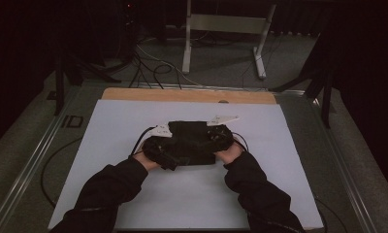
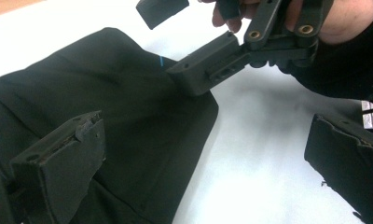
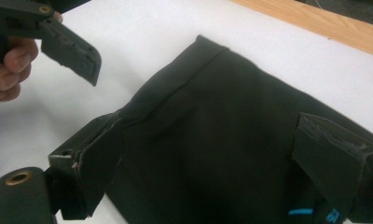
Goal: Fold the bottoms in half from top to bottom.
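Note:
A folded black garment [image 1: 194, 132] lies in the middle of the white table sheet [image 1: 124, 126]. Both hands meet at its near edge. My left gripper [image 1: 165, 151] is at the garment's near left corner, and in the left gripper view it [image 2: 205, 133] stands wide open, one jaw over the cloth [image 2: 128, 107] and the other over bare sheet. My right gripper [image 1: 222, 141] is at the near right corner. It [image 3: 205, 133] is open too, and the cloth [image 3: 212, 126] lies between its jaws, its edge draped on the left one. A small blue label [image 3: 300, 211] shows on the fabric.
A bare wooden strip [image 1: 182, 95] runs along the table's far edge. Metal rails [image 1: 37, 150] flank the table, with cables [image 1: 153, 68] and a white stand [image 1: 226, 29] on the floor beyond. White sheet lies open all around the garment.

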{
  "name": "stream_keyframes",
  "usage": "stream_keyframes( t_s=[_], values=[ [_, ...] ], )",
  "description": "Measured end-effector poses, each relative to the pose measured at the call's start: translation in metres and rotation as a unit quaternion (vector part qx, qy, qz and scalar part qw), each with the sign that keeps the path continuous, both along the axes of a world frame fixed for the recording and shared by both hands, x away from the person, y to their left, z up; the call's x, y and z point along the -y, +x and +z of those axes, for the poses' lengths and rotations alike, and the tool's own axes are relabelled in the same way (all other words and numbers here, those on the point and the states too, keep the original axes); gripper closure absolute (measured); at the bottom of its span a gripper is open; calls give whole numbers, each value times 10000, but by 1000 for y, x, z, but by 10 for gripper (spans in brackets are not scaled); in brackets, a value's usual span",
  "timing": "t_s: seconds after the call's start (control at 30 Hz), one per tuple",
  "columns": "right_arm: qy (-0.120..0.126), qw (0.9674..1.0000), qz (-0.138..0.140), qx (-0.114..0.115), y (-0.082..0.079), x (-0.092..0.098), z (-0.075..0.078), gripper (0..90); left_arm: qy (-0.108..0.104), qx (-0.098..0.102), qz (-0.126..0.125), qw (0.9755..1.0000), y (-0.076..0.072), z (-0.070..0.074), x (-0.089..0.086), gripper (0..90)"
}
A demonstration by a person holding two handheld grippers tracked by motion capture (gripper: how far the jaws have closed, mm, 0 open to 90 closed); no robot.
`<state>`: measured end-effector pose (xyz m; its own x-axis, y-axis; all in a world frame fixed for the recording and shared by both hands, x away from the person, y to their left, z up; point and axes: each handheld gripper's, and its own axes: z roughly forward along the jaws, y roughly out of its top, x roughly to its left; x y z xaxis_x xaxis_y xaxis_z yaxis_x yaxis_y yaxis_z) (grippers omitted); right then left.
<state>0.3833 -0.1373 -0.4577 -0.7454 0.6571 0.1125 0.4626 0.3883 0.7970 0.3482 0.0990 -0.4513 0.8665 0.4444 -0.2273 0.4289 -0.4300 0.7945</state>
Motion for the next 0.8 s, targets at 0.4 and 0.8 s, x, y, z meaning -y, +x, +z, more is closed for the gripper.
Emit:
stream_keyframes(
  t_s=[0.4,0.8],
  values=[
    [-32,9996,268,-6,-28,6,-18,95,-98,-8,-206,9997,-23,-13,-5,0],
    [-167,9983,556,-29,-52,10,-31,95,-110,-19,-411,9991,-40,-22,-9,0]
  ],
)
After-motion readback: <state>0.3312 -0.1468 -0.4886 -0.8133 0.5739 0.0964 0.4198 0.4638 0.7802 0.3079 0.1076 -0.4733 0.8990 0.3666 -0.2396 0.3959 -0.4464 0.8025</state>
